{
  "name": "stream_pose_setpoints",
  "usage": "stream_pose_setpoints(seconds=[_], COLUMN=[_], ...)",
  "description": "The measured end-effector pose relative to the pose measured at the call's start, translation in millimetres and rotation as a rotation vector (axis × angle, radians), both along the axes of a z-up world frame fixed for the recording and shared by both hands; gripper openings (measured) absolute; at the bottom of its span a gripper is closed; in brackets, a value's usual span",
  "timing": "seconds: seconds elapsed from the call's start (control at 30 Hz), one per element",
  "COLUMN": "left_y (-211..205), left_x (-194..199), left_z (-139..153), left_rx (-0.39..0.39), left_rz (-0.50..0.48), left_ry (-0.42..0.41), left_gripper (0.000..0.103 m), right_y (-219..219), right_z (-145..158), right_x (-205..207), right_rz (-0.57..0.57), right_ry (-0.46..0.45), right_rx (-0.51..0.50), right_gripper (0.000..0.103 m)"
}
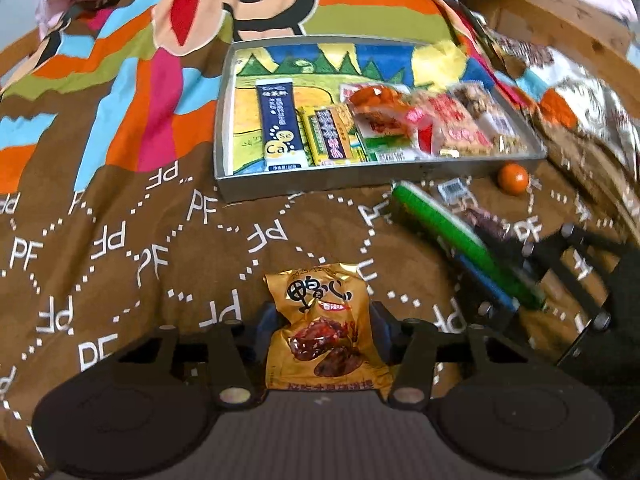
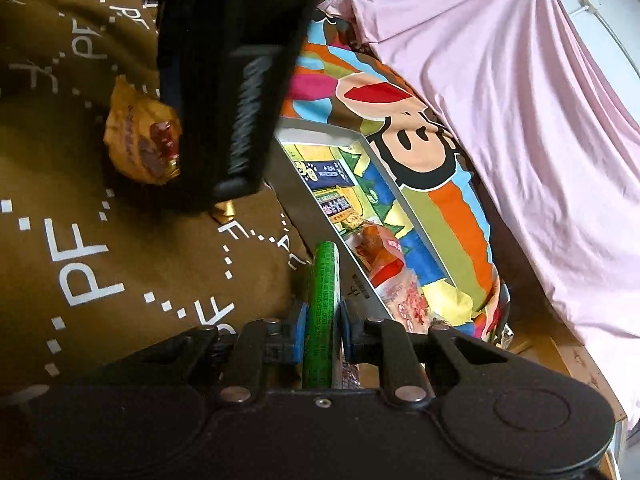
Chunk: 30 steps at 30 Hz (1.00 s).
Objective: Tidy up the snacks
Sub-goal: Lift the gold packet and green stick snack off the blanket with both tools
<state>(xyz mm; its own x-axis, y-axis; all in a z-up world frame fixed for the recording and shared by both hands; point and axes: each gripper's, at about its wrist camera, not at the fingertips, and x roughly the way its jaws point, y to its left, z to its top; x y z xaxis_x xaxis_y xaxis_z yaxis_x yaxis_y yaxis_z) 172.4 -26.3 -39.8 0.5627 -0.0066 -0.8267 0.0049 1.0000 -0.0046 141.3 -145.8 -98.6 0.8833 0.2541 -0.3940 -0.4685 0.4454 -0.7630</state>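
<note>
A bed spread (image 1: 120, 208) in brown cloth printed with white "PF" letters and a striped cartoon pattern carries everything here, with pink fabric (image 2: 500, 100) draped behind it. On the spread sits a shallow metal tray (image 1: 224, 128) with a painted landscape on its floor; a dark blue box (image 1: 278, 120), a yellow-and-purple packet (image 1: 330, 136) and several red and orange snack packs (image 1: 420, 120) lie side by side in it. The left wrist view alone shows the gold snack pouch (image 1: 324, 328) face up between the blue pads of the left tool (image 1: 324, 324), whose jaws stand partly apart at the pouch's edges; whether they press on it cannot be told. That view also shows a small orange ball (image 1: 513, 178) on the spread just in front of the tray's near wall, and more packets, blurred, to the right of the tray. The right wrist view shows the right tool (image 2: 323, 330) closed tight on a long green snack bar (image 2: 322, 312), which points toward the tray's near wall. From there the left tool appears as a dark bulk, hiding part of the pouch. In the left view the bar slants toward the tray's right corner.
</note>
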Motion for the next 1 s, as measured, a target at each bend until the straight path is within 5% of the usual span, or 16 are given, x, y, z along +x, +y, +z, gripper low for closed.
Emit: stream_pose_setpoints(seconds=[0.3, 0.57, 1.0], left_y=[8, 2, 5], left_x=[12, 11, 4], left_z=[-17, -16, 28], left_rx=[-0.045, 0.014, 0.051], left_rz=[-0.013, -0.06, -0.038], left_ry=[0.038, 0.023, -0.193], left_gripper=[0.064, 0.055, 0.053], right_y=[2, 3, -1], right_z=[-2, -2, 16], right_x=[0, -5, 1], right_rz=[0.008, 0.024, -0.008], right_ry=[-0.001, -0.027, -0.143], right_rx=[0.0, -0.002, 0.089], right_gripper=[0.019, 0.019, 0.019])
